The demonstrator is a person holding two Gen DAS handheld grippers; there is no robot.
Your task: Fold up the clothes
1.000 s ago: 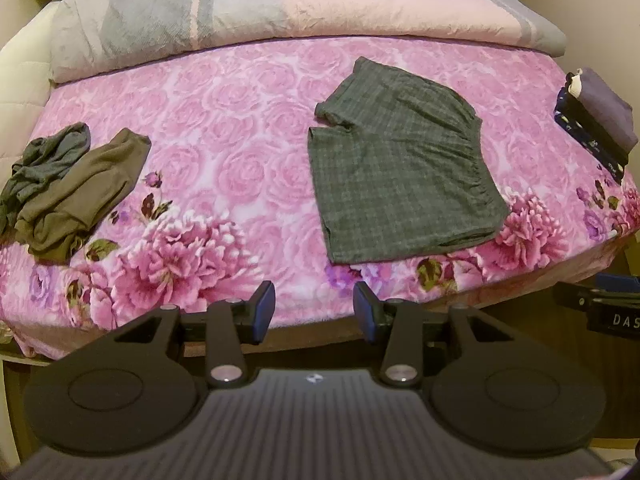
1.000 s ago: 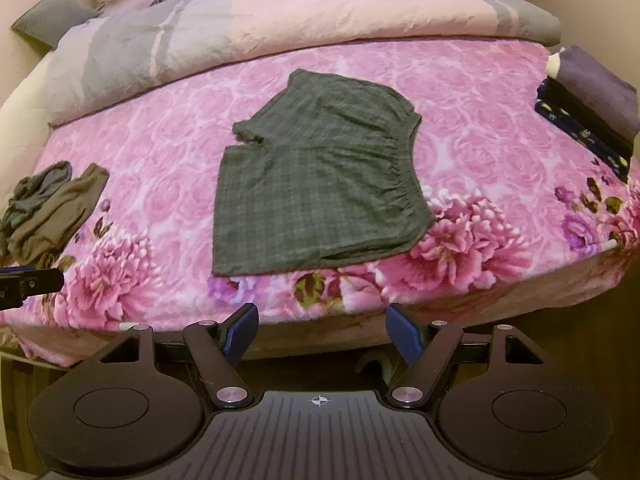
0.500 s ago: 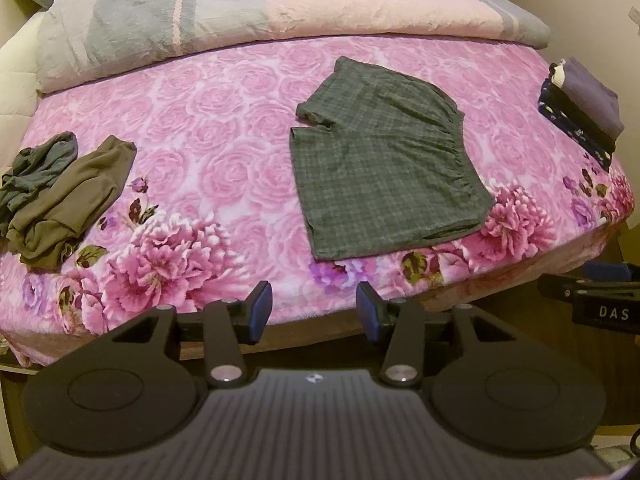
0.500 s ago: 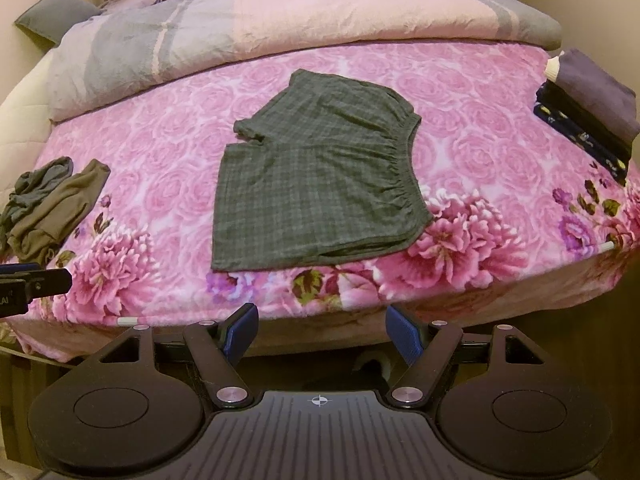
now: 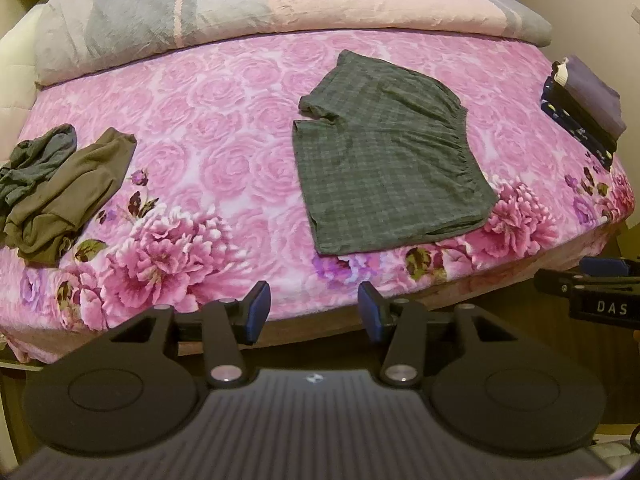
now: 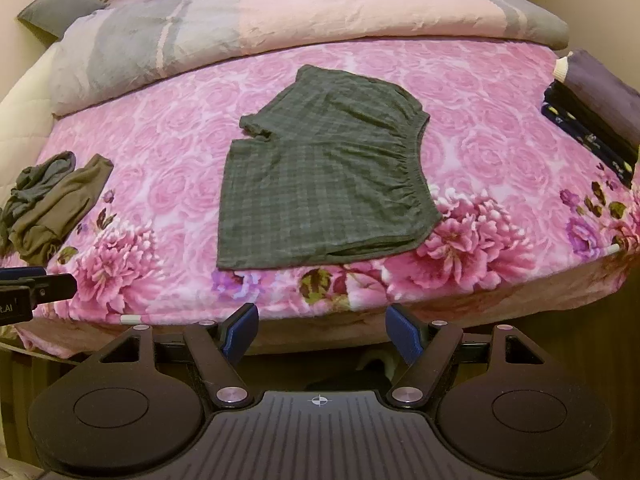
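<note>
Bed (image 5: 224,92), shorts (image 5: 384,160) nearer now.

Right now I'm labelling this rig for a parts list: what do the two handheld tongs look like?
Both the left tongs and right tongs are matte black, with blue fingertip pads, silver pivot screws, round discs either side and a ribbed grey body bearing a small crosshair mark. White lettering "DAS" shows on the right tongs' side.

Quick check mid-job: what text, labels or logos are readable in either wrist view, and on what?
"DAS": white letters on the right gripper, at the left view's right edge; cut off, may be part of a longer word.
"t.AI": on the left gripper, at the right view's left edge; start cut off.
Nothing readable on the shorts or folded stack.
</note>
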